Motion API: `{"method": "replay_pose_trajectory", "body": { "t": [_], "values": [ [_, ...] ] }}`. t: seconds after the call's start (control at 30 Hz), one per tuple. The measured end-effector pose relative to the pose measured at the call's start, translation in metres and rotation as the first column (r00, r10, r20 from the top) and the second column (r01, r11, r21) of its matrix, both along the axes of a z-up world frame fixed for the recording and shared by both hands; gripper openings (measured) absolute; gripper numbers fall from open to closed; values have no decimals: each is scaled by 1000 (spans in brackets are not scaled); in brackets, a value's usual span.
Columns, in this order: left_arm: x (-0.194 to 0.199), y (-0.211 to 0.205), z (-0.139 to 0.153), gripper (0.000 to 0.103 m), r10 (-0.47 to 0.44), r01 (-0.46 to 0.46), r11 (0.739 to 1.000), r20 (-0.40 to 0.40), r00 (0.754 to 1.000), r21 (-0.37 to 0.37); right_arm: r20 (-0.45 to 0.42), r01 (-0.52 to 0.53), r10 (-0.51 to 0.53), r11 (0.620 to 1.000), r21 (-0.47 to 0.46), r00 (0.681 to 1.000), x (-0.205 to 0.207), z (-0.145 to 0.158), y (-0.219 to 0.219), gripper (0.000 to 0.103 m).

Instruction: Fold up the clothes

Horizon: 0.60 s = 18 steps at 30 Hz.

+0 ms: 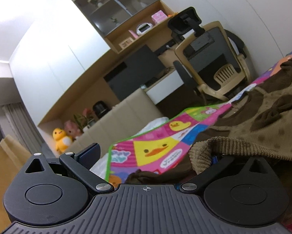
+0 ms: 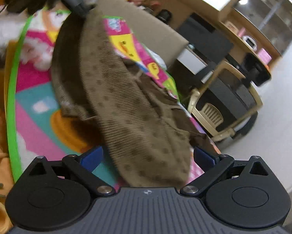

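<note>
A brown knitted sweater [image 1: 271, 117] with darker polka dots and a dark bow lies crumpled on a brightly coloured children's play mat [image 1: 155, 148] printed with yellow ducks, its ribbed hem draped over the right-hand finger of the left gripper [image 1: 151, 154]. That gripper's fingers [image 1: 88, 153] stand spread wide, only the left blue pad fully in sight, the other buried under the ribbed cuff, so whether anything is pinched cannot be told. In the right wrist view, the same sweater [image 2: 126, 101] stretches away in a long ribbed band across the mat [image 2: 34, 97], blurred, with its near end lying between the parted blue fingers [image 2: 92, 159] of the right gripper [image 2: 146, 159], which do not close on the cloth. At the far end of the band a grey device sits against the fabric, too blurred to identify. Behind the mat stand a beige upholstered headboard [image 1: 126, 117], a beige-framed mesh office chair [image 1: 214, 58], a wooden shelf unit with glass doors [image 1: 116, 5], and two plush toys, one a yellow duck [image 1: 61, 138].
</note>
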<state>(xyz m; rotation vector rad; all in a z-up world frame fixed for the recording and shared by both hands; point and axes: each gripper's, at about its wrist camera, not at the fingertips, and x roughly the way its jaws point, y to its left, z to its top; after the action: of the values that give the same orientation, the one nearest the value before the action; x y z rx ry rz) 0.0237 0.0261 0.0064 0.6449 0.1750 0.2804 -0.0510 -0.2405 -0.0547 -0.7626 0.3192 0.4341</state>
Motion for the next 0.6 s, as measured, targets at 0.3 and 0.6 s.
{"method": "replay_pose_trajectory", "body": {
  "t": [0.3, 0.6],
  "values": [
    [-7, -2, 15, 103, 2, -1, 1000, 42, 999, -10, -33, -83, 87, 991, 102, 996, 43, -5, 80, 99],
    [-33, 17, -22, 103, 33, -36, 998, -80, 996, -43, 180, 306, -297, 952, -22, 938, 49, -8, -9, 99]
  ]
}}
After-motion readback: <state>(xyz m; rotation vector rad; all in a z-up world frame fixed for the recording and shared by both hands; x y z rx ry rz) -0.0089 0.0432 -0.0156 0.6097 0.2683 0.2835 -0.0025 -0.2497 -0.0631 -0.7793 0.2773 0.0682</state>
